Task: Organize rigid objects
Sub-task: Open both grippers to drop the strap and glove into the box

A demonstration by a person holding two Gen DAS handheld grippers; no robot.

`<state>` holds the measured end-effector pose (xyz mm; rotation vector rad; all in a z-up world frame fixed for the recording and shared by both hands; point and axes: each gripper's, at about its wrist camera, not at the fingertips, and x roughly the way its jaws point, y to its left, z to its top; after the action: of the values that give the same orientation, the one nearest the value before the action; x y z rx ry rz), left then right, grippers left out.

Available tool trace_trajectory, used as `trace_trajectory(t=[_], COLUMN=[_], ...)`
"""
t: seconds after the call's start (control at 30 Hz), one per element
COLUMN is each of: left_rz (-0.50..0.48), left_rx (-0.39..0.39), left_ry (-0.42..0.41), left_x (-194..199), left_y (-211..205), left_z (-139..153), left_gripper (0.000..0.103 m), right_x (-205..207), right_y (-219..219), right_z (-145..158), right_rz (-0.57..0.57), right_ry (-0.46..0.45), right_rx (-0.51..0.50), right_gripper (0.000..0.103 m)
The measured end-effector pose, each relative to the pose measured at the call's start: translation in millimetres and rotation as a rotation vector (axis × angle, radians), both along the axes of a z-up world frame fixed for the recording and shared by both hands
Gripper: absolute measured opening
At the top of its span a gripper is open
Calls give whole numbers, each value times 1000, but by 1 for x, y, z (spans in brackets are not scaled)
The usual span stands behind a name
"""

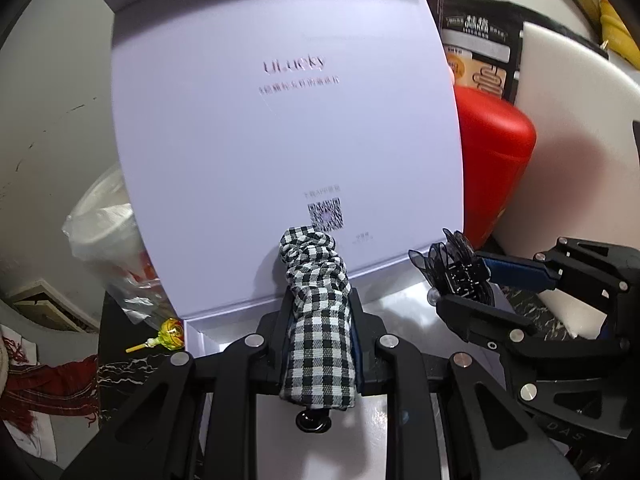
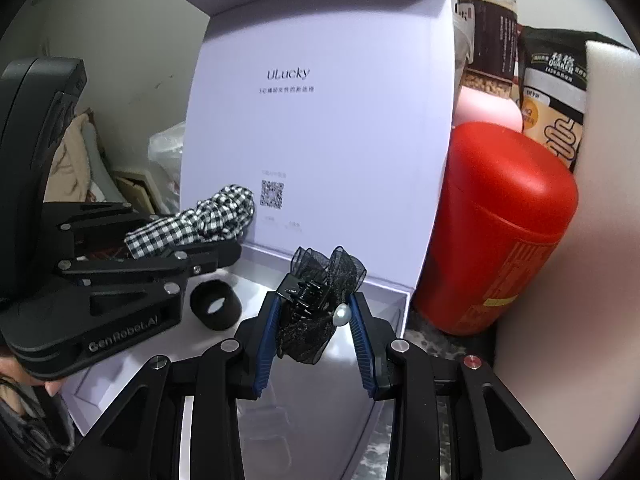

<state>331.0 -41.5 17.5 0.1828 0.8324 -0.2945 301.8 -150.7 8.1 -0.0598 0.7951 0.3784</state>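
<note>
A gingham bow [image 1: 316,320] and black clip [image 2: 316,304], each gripped by closed jaws, were best released low inside the box [image 2: 384,292].

Dark marbled tabletop [image 1: 120,372] under white gift box [image 2: 384,300], red canister [image 2: 500,232], lollipop [image 1: 168,334].

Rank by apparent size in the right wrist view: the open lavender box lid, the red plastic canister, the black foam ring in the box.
1. Open lavender box lid, largest.
2. Red plastic canister.
3. Black foam ring, smallest.
The ring lies nearer the camera yet looks far smaller.
</note>
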Motion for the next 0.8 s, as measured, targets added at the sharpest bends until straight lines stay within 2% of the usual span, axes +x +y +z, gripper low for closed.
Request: trace_trajectory(t=[0.23, 0.33, 0.4, 0.43, 0.5, 0.57, 0.8], left_rz=[26, 66, 88, 100, 118, 141, 142], left_rx=[-2, 20, 19, 17, 23, 40, 38], left_ry=[11, 14, 35, 47, 44, 10, -13], left_x=[4, 5, 9, 11, 12, 10, 4], left_y=[2, 6, 9, 10, 11, 12, 13], left_z=[3, 7, 5, 4, 5, 9, 20], left_gripper=[22, 24, 38, 43, 71, 81, 81], right_x=[9, 9, 7, 6, 5, 4, 2], right_y=[5, 5, 4, 4, 3, 2, 1], right_z=[-7, -4, -3, -2, 0, 2, 5], right_rz=[-14, -24, -30, -35, -37, -41, -54], right_ry=[32, 31, 24, 20, 11, 1, -20], right_rx=[-1, 2, 2, 4, 6, -2, -7], right_gripper=[36, 48, 71, 73, 73, 73, 73])
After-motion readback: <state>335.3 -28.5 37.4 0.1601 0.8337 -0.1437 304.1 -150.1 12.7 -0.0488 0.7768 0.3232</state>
